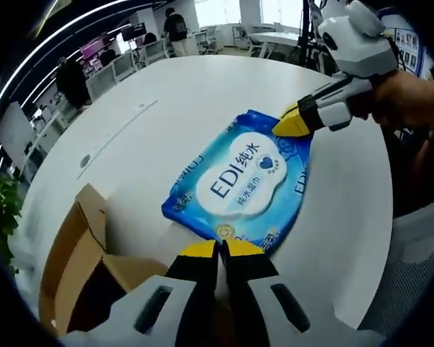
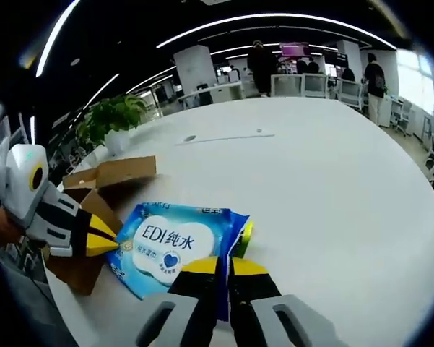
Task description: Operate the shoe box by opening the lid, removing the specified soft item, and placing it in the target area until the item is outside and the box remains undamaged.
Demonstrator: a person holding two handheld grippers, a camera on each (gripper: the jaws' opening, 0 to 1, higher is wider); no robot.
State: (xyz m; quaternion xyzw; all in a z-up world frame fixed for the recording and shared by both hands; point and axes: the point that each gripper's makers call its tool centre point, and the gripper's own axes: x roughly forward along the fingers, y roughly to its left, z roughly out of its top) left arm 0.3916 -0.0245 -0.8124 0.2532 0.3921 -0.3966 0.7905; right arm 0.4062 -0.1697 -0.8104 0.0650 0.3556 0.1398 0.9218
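A blue soft pack of wet wipes (image 1: 242,177) lies on the round white table (image 1: 166,101). In the left gripper view my left gripper (image 1: 222,249) is shut on the pack's near edge. My right gripper (image 1: 292,124) comes in from the upper right, its yellow tips pinching the far corner. The right gripper view shows the same pack (image 2: 177,246), and my right gripper (image 2: 225,269) is shut with a blue edge caught between its jaws. My left gripper (image 2: 105,244) holds the pack's left edge. The open brown shoe box (image 1: 76,271) stands beside the pack, flaps up (image 2: 105,181).
A potted plant (image 2: 112,116) stands at the table's edge beyond the box. Desks, chairs and people (image 1: 177,29) are in the office behind. A person's hand (image 1: 411,97) holds the right gripper. Bare white table (image 2: 325,181) stretches beyond the pack.
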